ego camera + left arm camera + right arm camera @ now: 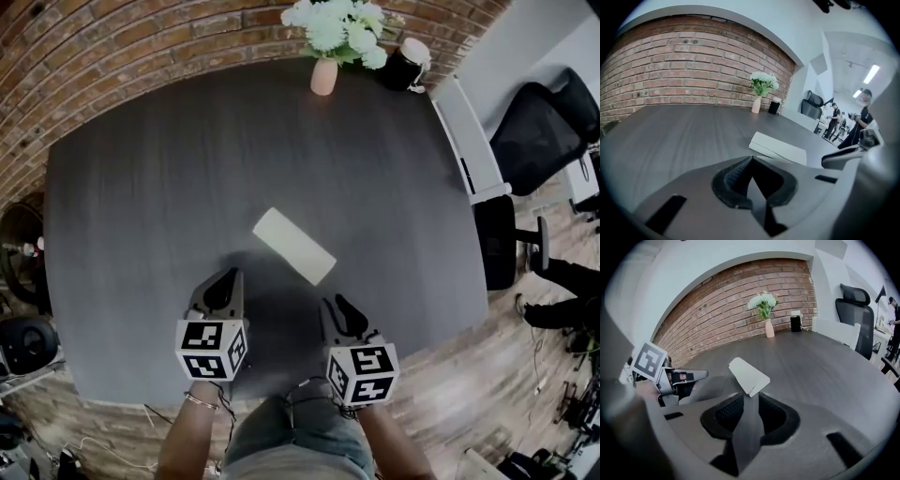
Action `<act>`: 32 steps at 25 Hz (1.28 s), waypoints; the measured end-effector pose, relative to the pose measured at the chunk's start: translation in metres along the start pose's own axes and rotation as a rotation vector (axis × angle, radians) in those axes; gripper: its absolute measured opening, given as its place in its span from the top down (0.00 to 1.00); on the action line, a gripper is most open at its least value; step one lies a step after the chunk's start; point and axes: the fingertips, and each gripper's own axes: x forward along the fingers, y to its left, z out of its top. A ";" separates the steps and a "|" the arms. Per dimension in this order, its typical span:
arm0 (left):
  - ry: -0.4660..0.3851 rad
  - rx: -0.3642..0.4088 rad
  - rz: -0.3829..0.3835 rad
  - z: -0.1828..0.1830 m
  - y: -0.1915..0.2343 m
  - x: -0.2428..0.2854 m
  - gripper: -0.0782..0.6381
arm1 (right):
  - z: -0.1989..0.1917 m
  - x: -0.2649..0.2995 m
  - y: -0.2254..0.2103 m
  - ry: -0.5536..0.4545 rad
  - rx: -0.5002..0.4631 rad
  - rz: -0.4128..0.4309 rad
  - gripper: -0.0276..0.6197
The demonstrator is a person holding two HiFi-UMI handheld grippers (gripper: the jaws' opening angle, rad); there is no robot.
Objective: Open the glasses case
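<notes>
The pale, flat glasses case (294,246) lay closed on the dark bench (169,178), set at a slant near the middle of the near half, with nothing touching it.

The left hand-held gripper (228,277) hovered just short of the case, on the person's side of it and off its left end. In the left gripper view its jaw tips met at a point, pressed together with nothing pinched between them, and the case showed just beyond them and slightly to the right.

The right hand-held gripper (336,305) hung just short of the case's right end, also on the person's side. Its jaws stood spread, with a strip of bare bench visible between the pads. In the right gripper view the near corner of the case sat just above that gap. Neither gripper touched the case.

Well beyond the case, at the far edge of the bench, stood a pink vase (324,75) of white flowers (342,23), with a black cup (405,66) just to its right. Behind them ran a brick wall (112,47). A black office chair (539,122) stood off the bench, well to the right of the case.
</notes>
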 end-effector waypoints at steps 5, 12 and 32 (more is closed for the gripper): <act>0.026 0.040 -0.027 0.002 -0.003 0.011 0.90 | -0.001 -0.002 -0.005 0.005 0.006 -0.015 0.80; 0.090 0.159 -0.064 0.000 -0.014 0.035 0.90 | 0.000 0.000 -0.012 0.007 0.011 -0.029 0.80; 0.189 0.310 -0.113 -0.003 -0.030 0.078 0.90 | -0.001 0.012 -0.028 0.034 0.015 -0.019 0.80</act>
